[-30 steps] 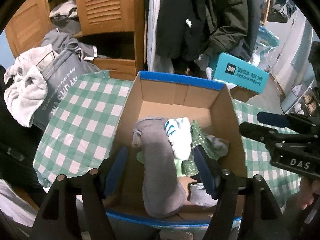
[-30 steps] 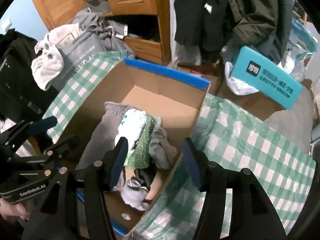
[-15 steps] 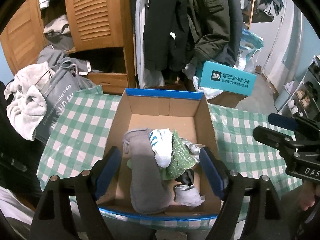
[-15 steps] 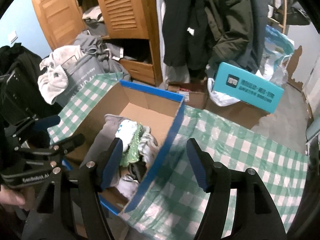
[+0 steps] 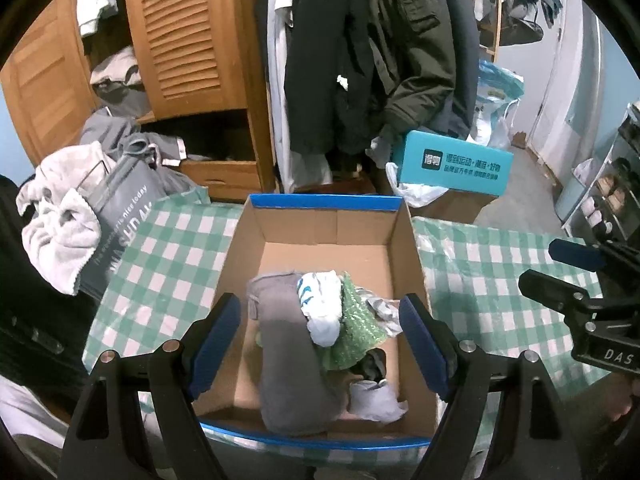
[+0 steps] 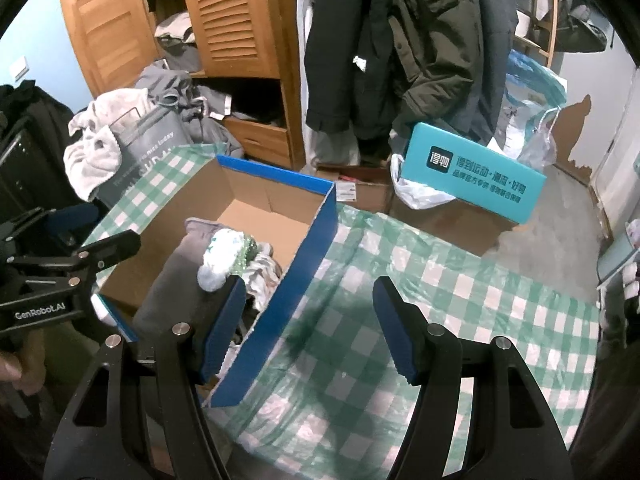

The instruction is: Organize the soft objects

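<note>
Both tongs wide and empty, left gripper [image 5: 320,332] above the blue-edged cardboard box [image 5: 326,204] holding the grey garment [image 5: 288,356] and small soft items, right gripper [image 6: 310,322] over the green-checked tablecloth [image 6: 460,292] — looks like between picks/done; next needs another loose item, none visible on cloth.

The left gripper [image 5: 320,336] has matte black arms with triangular cut-outs, silver round screws near each finger's base, and ridged blue pads [image 5: 422,346]. The right gripper [image 6: 310,328] is built alike; white lettering marks each black body, with bare skin behind.
</note>
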`<action>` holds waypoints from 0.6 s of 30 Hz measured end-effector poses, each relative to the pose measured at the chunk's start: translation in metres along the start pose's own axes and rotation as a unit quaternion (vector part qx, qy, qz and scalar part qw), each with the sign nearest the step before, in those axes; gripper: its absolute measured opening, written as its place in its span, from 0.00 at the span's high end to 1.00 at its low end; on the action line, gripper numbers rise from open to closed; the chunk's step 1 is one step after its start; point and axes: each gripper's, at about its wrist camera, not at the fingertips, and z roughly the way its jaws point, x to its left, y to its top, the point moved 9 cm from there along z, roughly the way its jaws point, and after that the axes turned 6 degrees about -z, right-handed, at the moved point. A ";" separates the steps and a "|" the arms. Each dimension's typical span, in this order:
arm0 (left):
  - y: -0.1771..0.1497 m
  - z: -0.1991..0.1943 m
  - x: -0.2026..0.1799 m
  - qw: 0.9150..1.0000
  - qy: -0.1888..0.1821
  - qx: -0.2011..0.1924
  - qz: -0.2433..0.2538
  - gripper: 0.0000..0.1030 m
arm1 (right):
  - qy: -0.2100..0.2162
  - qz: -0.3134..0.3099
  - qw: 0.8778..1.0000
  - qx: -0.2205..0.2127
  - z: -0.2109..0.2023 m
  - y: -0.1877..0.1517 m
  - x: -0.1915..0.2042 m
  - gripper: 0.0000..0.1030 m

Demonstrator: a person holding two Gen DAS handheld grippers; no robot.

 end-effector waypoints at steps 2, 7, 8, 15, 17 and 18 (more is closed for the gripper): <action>-0.001 0.001 -0.001 1.000 -0.003 0.003 0.001 0.20 | 0.002 0.003 1.000 -0.001 -0.001 0.000 -0.002 0.36; -0.004 0.004 -0.006 1.000 -0.006 0.009 0.004 0.20 | 0.000 0.006 1.000 -0.004 -0.003 -0.001 -0.003 0.36; -0.006 0.006 -0.007 1.000 -0.007 0.013 0.005 0.20 | -0.002 0.004 1.000 -0.004 -0.003 -0.001 -0.004 0.36; -0.010 0.008 -0.012 1.000 -0.010 0.022 0.010 0.20 | -0.012 0.007 1.000 0.001 0.000 -0.006 -0.011 0.36; -0.009 0.007 -0.012 1.000 -0.009 0.020 0.011 0.20 | -0.014 0.007 1.000 0.002 0.000 -0.007 -0.012 0.36; -0.009 0.008 -0.012 1.000 -0.010 0.021 0.010 0.20 | -0.014 0.008 1.000 0.002 0.000 -0.007 -0.013 0.36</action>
